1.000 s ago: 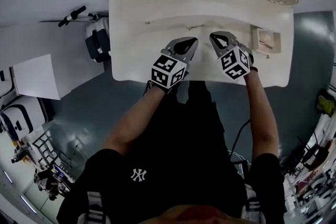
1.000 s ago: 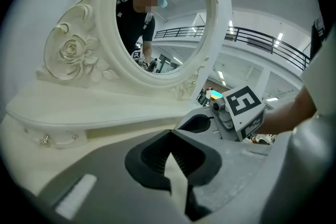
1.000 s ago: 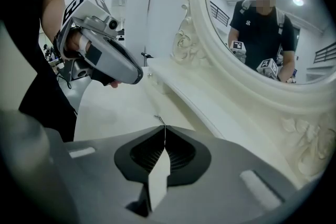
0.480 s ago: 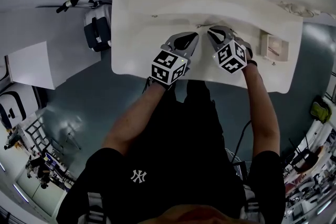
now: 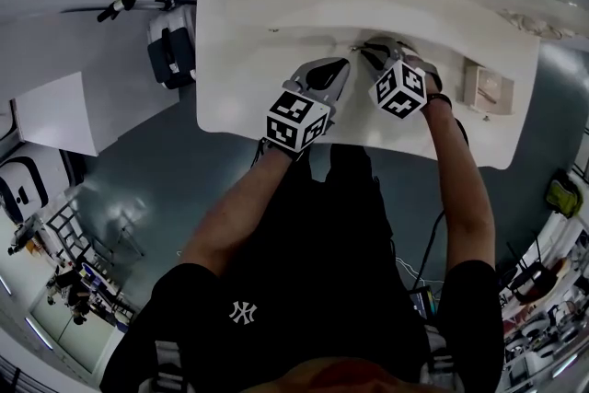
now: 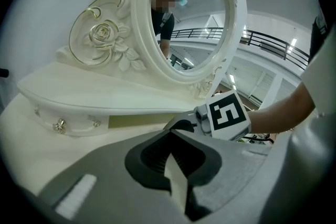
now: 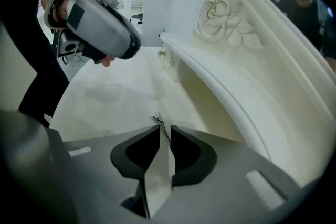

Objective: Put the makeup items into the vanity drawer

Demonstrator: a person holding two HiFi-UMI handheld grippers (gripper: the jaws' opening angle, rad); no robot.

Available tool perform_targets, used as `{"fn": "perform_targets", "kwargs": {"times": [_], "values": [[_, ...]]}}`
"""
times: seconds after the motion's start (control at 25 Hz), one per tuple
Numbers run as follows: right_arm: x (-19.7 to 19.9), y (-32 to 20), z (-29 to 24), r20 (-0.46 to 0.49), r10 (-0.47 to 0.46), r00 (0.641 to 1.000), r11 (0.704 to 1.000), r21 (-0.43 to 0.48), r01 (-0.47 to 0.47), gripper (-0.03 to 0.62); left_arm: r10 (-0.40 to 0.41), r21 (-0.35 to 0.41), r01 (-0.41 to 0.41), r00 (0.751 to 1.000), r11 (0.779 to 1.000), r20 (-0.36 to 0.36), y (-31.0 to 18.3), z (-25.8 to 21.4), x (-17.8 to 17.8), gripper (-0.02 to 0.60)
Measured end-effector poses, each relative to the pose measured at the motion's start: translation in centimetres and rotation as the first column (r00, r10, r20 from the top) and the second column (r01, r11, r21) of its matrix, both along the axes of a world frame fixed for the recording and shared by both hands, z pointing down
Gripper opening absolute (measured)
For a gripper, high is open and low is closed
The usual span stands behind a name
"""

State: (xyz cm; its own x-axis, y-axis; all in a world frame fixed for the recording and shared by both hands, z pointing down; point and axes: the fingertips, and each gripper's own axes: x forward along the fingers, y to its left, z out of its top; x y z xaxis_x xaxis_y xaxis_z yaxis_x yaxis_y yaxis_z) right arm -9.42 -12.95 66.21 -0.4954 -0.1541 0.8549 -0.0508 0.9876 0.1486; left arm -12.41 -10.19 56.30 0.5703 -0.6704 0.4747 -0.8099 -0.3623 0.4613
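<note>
My right gripper (image 5: pixel 371 51) reaches the thin metal drawer pull (image 5: pixel 355 47) under the white vanity's (image 5: pixel 248 41) raised shelf. In the right gripper view the pull (image 7: pixel 156 119) runs into the narrow slit between that gripper's (image 7: pixel 164 131) jaws, which are closed on it. My left gripper (image 5: pixel 336 69) rests shut and empty on the tabletop just left of it; its jaws (image 6: pixel 170 136) meet at the tips. The left gripper view shows the right gripper (image 6: pixel 184 124) at the end of an olive drawer front (image 6: pixel 139 121). No makeup item is clearly visible.
A small wooden box (image 5: pixel 488 87) stands on the vanity's right side. Crystal knobs (image 6: pixel 59 125) sit on the left drawer front. The oval mirror (image 6: pixel 189 18) rises behind. A black-and-white scooter (image 5: pixel 170 60) stands off the table's left edge.
My right gripper has moved forward and left across the tabletop up to the drawer pull. The left gripper has stayed roughly where it was.
</note>
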Motion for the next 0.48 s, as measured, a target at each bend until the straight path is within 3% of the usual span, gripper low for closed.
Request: {"fn": "perform_targets", "kwargs": {"times": [0.24, 0.48], "values": [[-0.09, 0.05, 0.62, -0.008, -0.011, 1.0, 0.999, -0.034, 0.011, 0.089, -0.009, -0.007, 0.009, 1.0, 1.0, 0.001, -0.06, 0.35, -0.4, 0.0], [-0.11, 0.54, 0.68, -0.026, -0.02, 0.999, 0.998, -0.06, 0.018, 0.04, -0.009, -0.004, 0.009, 1.0, 1.0, 0.001, -0.17, 0.13, -0.28, 0.0]]}}
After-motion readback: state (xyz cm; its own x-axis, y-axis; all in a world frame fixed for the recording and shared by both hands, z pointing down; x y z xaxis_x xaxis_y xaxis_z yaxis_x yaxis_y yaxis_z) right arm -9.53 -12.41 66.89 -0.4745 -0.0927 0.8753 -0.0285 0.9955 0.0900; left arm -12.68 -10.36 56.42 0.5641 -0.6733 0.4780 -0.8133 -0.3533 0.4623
